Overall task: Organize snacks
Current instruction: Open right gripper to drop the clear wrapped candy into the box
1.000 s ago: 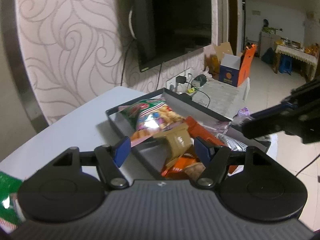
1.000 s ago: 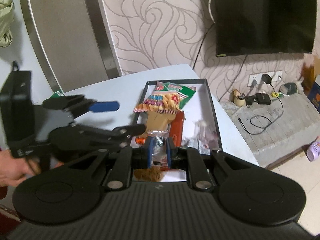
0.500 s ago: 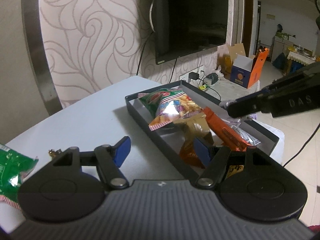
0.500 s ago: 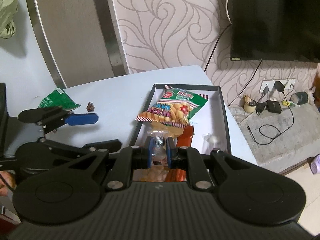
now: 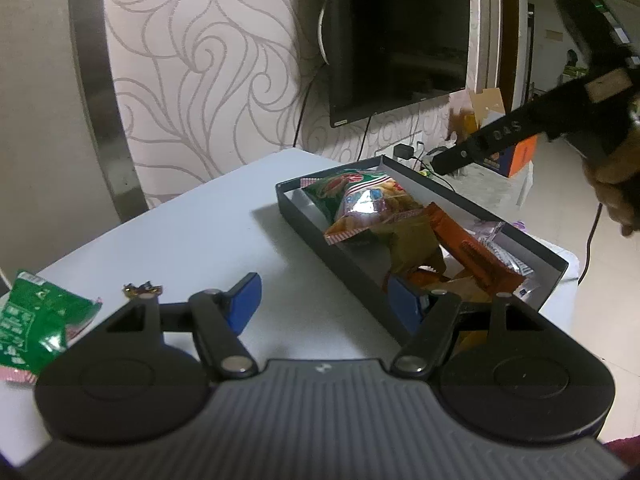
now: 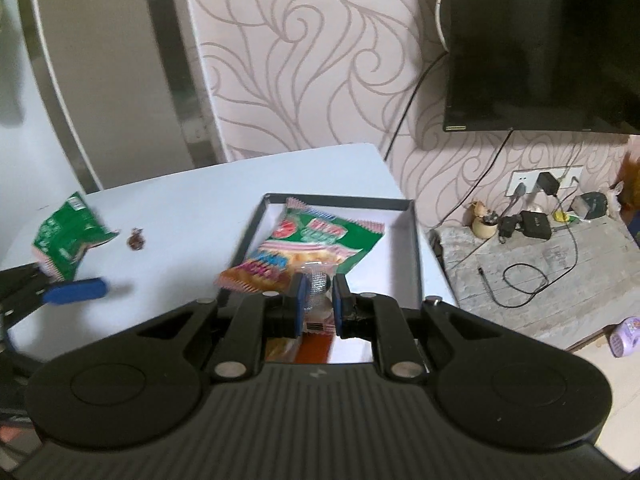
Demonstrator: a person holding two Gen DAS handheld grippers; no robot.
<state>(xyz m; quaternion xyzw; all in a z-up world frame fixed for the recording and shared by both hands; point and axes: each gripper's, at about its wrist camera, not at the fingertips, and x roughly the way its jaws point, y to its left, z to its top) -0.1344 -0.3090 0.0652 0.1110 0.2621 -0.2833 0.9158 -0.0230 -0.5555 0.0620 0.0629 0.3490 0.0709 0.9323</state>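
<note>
A dark tray on the white table holds a green and orange chip bag, an orange bar and other snack packs. My right gripper is shut on a small clear-wrapped snack, held above the tray's near end. My left gripper is open and empty, low over the table beside the tray's left wall. A green snack bag and a small brown candy lie on the table to the left.
A black TV hangs on the patterned wall behind the table. A low stone ledge with chargers and cables stands right of the table. The table's right edge lies just past the tray.
Both grippers have pulled back and up from the tray. The left gripper has swung left over the bare table, so the green bag and candy come into view. The right gripper keeps its snack.
</note>
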